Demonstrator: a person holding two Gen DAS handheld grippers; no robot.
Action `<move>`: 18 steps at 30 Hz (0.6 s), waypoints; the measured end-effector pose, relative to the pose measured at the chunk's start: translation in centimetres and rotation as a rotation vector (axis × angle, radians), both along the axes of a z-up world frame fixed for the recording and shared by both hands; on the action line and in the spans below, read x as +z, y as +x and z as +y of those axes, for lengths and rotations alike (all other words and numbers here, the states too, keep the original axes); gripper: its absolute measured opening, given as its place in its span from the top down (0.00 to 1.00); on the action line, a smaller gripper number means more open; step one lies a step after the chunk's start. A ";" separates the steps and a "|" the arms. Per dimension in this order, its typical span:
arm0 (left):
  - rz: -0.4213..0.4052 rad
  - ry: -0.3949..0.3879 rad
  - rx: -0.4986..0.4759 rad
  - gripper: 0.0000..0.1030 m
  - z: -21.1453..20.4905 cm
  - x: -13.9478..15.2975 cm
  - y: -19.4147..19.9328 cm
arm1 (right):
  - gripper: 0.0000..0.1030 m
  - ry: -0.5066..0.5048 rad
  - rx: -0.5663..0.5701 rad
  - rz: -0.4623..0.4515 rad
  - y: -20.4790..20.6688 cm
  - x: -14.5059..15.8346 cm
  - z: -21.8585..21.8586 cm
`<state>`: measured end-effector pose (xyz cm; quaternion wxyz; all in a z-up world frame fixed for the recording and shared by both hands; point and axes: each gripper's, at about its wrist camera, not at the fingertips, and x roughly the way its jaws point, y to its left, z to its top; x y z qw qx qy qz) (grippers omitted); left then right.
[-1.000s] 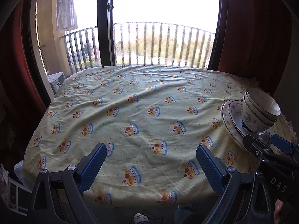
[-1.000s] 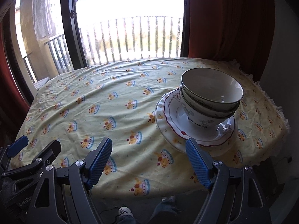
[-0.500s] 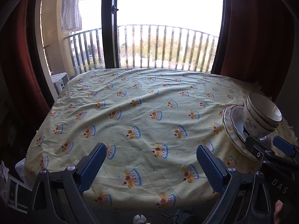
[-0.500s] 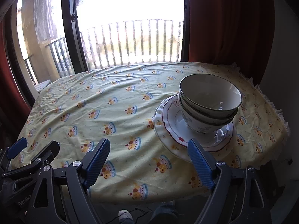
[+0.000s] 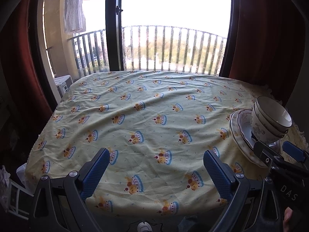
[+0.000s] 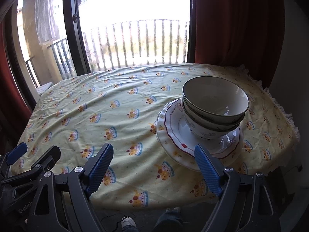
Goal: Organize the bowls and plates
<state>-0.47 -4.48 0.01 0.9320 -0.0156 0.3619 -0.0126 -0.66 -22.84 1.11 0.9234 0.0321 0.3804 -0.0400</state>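
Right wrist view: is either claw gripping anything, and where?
Nothing is held. The right claw and left claw stand open over the yellow patterned tablecloth.

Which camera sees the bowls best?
The right wrist view: the stacked bowls sit whole and near the middle, on the plates. The left wrist view shows the bowls small at the right edge, partly behind the other tool.

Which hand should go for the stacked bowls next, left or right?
Right, probably. The right gripper is open and empty, with the bowls on the plates just ahead of it. The left gripper faces bare tablecloth, the stack off to its side.
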 end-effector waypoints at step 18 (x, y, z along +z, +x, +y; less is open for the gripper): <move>-0.004 -0.002 -0.009 0.04 -0.2 0.1 0.2 | 0.14 0.001 -0.001 -0.001 0.2 0.0 -0.4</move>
